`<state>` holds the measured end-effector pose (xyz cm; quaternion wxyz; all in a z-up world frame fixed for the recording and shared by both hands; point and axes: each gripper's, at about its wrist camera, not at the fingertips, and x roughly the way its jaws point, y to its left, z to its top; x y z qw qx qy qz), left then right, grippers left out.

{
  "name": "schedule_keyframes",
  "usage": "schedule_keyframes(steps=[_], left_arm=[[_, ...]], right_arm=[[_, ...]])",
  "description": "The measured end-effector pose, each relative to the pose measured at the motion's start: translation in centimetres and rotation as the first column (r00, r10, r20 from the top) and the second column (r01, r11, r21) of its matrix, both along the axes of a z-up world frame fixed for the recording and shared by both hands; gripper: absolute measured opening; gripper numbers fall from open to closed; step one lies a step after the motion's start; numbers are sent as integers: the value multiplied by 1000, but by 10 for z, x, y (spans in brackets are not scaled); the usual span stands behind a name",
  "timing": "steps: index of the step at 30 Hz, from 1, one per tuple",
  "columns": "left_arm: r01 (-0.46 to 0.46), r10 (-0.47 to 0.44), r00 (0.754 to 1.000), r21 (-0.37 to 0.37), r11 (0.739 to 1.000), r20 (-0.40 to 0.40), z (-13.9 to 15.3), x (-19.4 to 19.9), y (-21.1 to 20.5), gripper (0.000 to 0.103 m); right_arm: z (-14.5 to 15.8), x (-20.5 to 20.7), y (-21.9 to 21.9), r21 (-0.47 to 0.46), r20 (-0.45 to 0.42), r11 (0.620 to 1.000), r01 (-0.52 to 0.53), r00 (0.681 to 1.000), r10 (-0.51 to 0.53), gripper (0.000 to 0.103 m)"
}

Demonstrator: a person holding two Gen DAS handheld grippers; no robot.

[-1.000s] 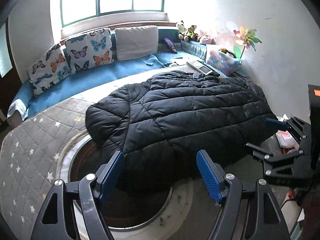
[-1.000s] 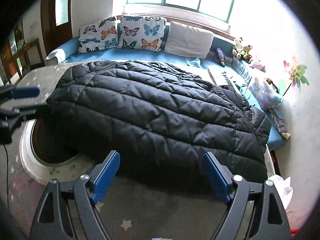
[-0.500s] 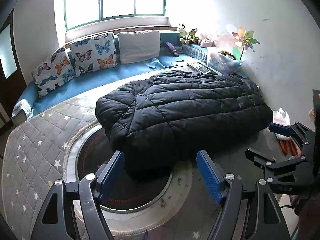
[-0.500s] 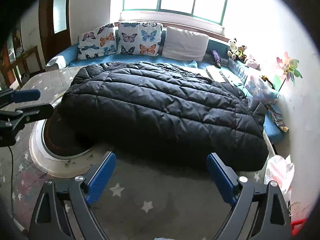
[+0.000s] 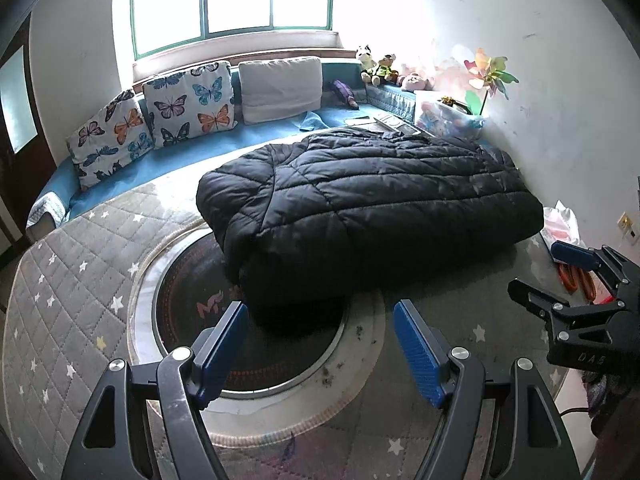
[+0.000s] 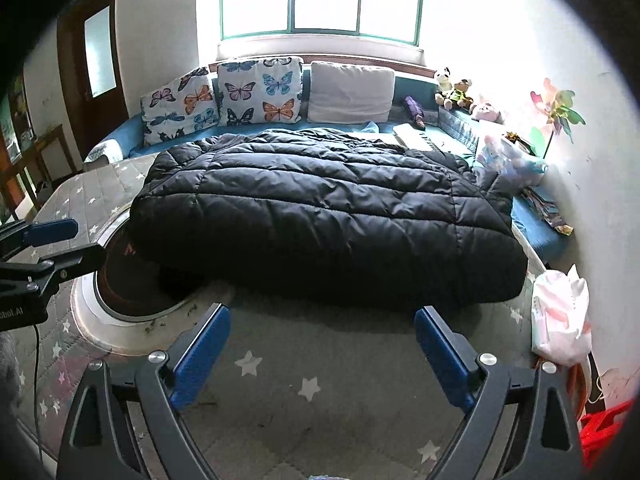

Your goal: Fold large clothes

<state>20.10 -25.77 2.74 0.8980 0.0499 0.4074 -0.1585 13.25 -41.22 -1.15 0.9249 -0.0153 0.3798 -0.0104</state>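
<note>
A large black quilted puffer coat (image 5: 360, 204) lies folded in a thick rectangle on the grey star-patterned mat (image 5: 68, 292); it also shows in the right wrist view (image 6: 328, 216). Its near left corner overhangs a round dark inset (image 5: 192, 308) in the mat. My left gripper (image 5: 320, 338) is open and empty, short of the coat's near corner. My right gripper (image 6: 322, 340) is open and empty, short of the coat's near edge. Each gripper also shows in the other's view, the right one (image 5: 576, 276) and the left one (image 6: 52, 240).
A blue bench (image 5: 180, 160) with butterfly cushions (image 5: 188, 104) and a white cushion (image 5: 280, 88) runs behind the coat under the window. Plush toys (image 5: 380, 68), a pinwheel (image 5: 488, 76) and a clear box (image 5: 444, 120) sit at the back right. A pink plastic bag (image 6: 560, 312) lies by the right wall.
Both grippers have pulled back from the coat and risen, so the coat looks smaller and farther. Both stay open and empty. The coat has not moved.
</note>
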Motion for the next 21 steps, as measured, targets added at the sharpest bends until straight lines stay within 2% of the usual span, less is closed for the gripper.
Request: schedule_keyframes(steps=[21], left_arm=[[-2, 2, 1000, -4, 1000, -17, -13, -10, 4, 79]], right_arm=[[-1, -11, 0, -8, 8, 1000, 22, 1000, -22, 102]])
